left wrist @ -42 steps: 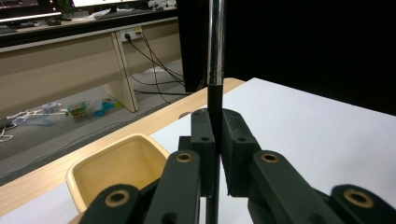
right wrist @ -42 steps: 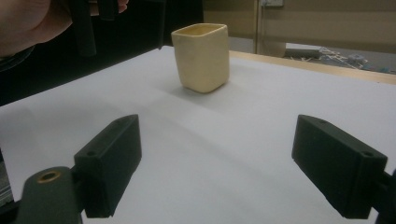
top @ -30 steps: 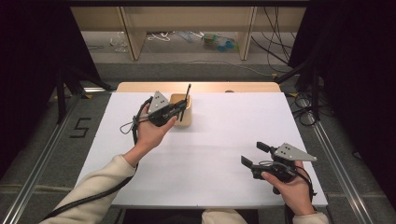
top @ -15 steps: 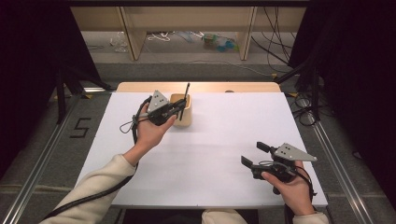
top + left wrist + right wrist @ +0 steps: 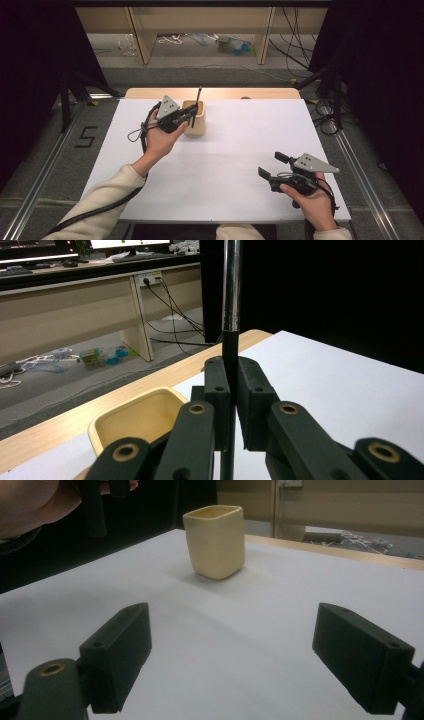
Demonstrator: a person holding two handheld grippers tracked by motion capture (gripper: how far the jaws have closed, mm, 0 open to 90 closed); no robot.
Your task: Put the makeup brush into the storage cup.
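Note:
A cream square cup (image 5: 195,118) (image 5: 215,541) (image 5: 140,417) stands near the table's far edge. My left gripper (image 5: 191,113) (image 5: 232,390) is shut on a thin pen (image 5: 198,96) (image 5: 230,305), black below and silvery above, held upright just beside the cup's rim. The pen's lower end is hidden behind the jaws. Near the front right of the white table (image 5: 235,150), my right gripper (image 5: 272,166) (image 5: 232,655) stands open, nothing between its fingers, pointing toward the cup from well short of it.
A wooden strip (image 5: 260,93) edges the table's far side. Beyond it are bench legs, cables and litter on the floor (image 5: 225,42). Dark curtains close in both sides. Metal rails (image 5: 360,170) run along the floor beside the table.

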